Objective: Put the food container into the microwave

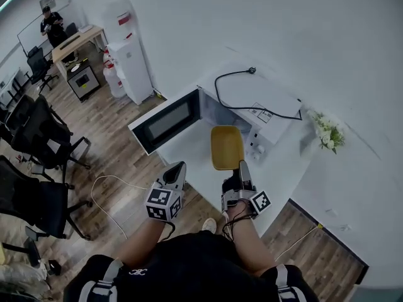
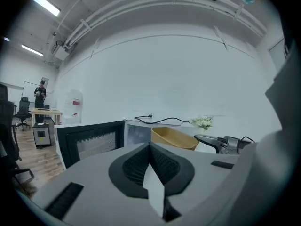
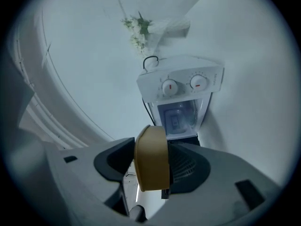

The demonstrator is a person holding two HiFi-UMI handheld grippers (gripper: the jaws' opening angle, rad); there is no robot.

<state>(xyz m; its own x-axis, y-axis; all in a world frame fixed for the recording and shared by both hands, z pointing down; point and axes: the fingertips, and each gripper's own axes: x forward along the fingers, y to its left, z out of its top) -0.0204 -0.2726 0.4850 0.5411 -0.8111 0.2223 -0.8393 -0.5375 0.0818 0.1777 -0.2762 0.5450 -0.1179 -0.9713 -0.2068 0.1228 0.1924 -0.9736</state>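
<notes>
1. The left gripper (image 1: 177, 168) hangs at the table's near edge with its jaws pressed together on nothing, just left of the container.
2. The microwave (image 1: 264, 96) stands on the white table (image 1: 189, 150), its door (image 1: 167, 121) swung open to the left.
3. The yellow food container (image 1: 227, 146) sits in the air before the open cavity, outside it.
4. The right gripper (image 1: 242, 166) clamps the container's near rim from directly behind, pointing at the microwave.
5. Flowers (image 1: 329, 134) stand right of the microwave.

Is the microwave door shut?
No, the microwave door is swung wide open, away from the microwave, in the head view.
</notes>
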